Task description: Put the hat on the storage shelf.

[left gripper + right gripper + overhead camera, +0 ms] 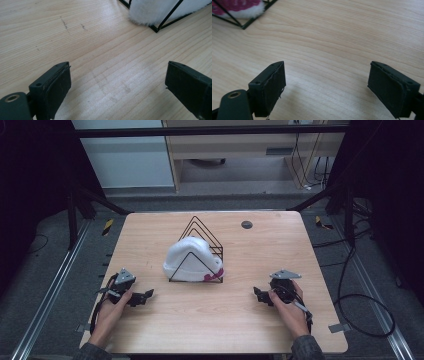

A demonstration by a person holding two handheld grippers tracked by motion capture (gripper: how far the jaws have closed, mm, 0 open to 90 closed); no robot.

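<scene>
On the wooden table (210, 320), mid-board, stands a black wire rack (202, 251) of nested triangular frames, apexes up. Rack's long axis runs from the near edge toward the far right corner. A white fluffy hat (187, 260) sits inside the rack, bulging out at its near-left end; a pink patch shows at its lower right rim, beside the rack's front frame. No readable writing or brand on hat, rack or table. Small dark round disc (246, 224) lies on the far table, well apart from the rack.

Left gripper (145, 296) rests near the front left, jaws wide apart, holding nothing, aimed right toward the rack. Right gripper (257, 295) rests front right, jaws likewise spread and empty, aimed left. Both sit clear of the rack, bare wood between the jaws.
</scene>
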